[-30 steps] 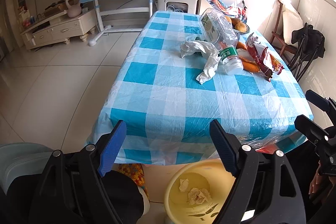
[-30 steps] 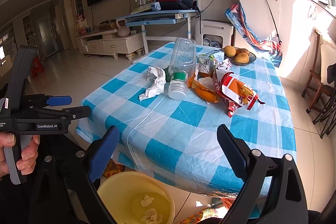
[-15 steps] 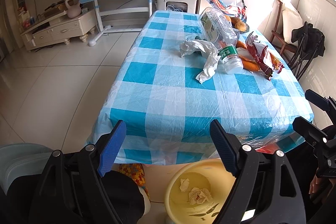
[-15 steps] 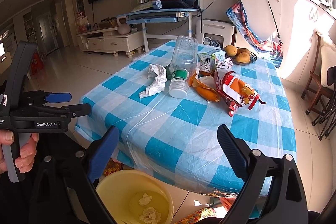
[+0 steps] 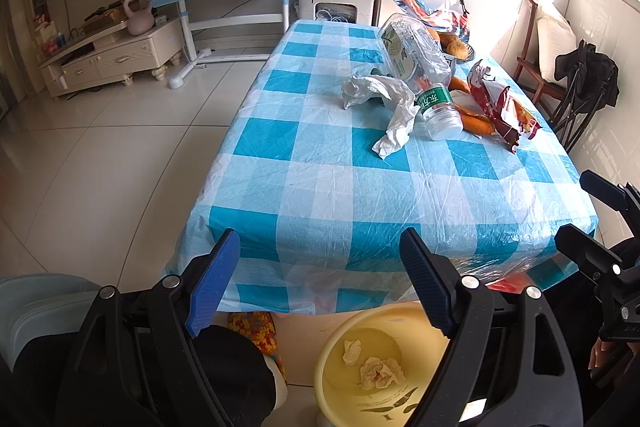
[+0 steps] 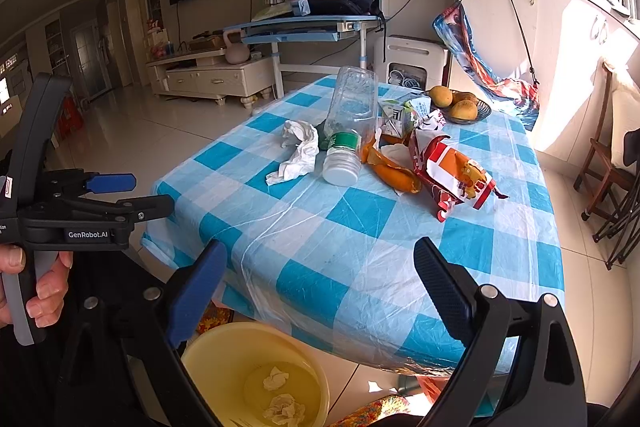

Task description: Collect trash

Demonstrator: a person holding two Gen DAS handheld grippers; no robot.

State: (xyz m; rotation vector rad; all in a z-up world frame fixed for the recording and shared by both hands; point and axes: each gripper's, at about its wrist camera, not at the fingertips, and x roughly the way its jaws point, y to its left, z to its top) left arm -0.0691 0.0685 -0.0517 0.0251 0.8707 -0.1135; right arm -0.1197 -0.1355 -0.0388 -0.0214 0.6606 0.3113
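Left gripper: jaws wide apart, nothing between them, positioned above the round yellow plastic bin at the table's near edge. Right gripper: jaws likewise spread, empty. Bin contents: two crumpled white tissues. Trash on the blue-and-white checked tablecloth (mid-table, well apart from both grippers): crumpled white paper, clear plastic bottle w/ green label lying on its side, orange peel, torn red-orange snack bag.
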